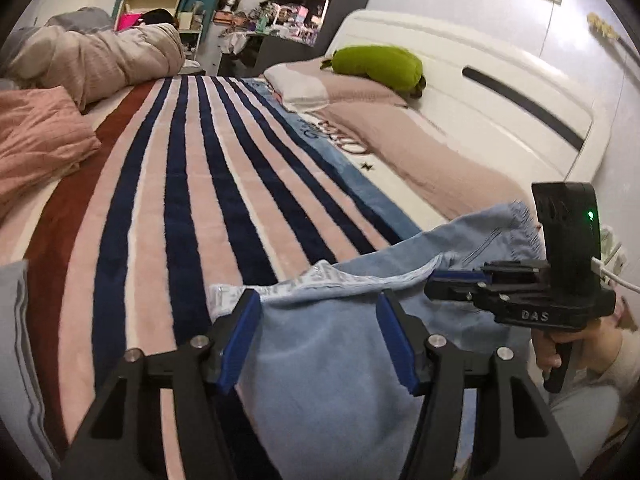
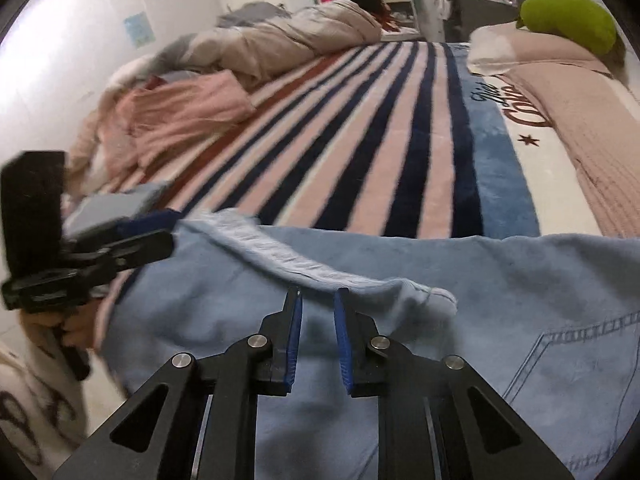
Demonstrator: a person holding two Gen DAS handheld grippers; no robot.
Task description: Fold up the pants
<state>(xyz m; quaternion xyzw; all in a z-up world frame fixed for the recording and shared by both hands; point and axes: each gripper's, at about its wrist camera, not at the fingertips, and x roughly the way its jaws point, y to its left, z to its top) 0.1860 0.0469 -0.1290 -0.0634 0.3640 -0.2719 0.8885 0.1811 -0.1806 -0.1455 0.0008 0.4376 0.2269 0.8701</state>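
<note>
The pants (image 2: 460, 300), pale blue denim, lie at the near edge of the bed (image 1: 500, 92), spread over the striped blanket (image 1: 208, 184) with part of the cloth hanging over the edge toward the person. In the right wrist view a stitched back pocket (image 2: 572, 364) shows at the lower right, and a frayed hem (image 2: 288, 256) runs across the cloth from the left toward the middle, ending in a raised fold just beyond the right gripper (image 2: 317, 292). That gripper's blue pads stand a little apart, with a narrow gap between them; their tips reach the fold, though whether any cloth lies between them cannot be told. The left gripper (image 1: 318, 300) is spread wide, its pads well apart above the denim with the frayed edge just past their tips, and it clamps nothing. Each gripper shows from the side in the other's view, held in a hand at the near edge of the bed. Farther off, a pink cloth (image 1: 36, 140) sits at the left edge of the bed, a beige quilt (image 1: 100, 56) is bunched at the far left corner, and a green cushion (image 1: 378, 66) rests on the pillows by the white headboard (image 1: 480, 92).
</note>
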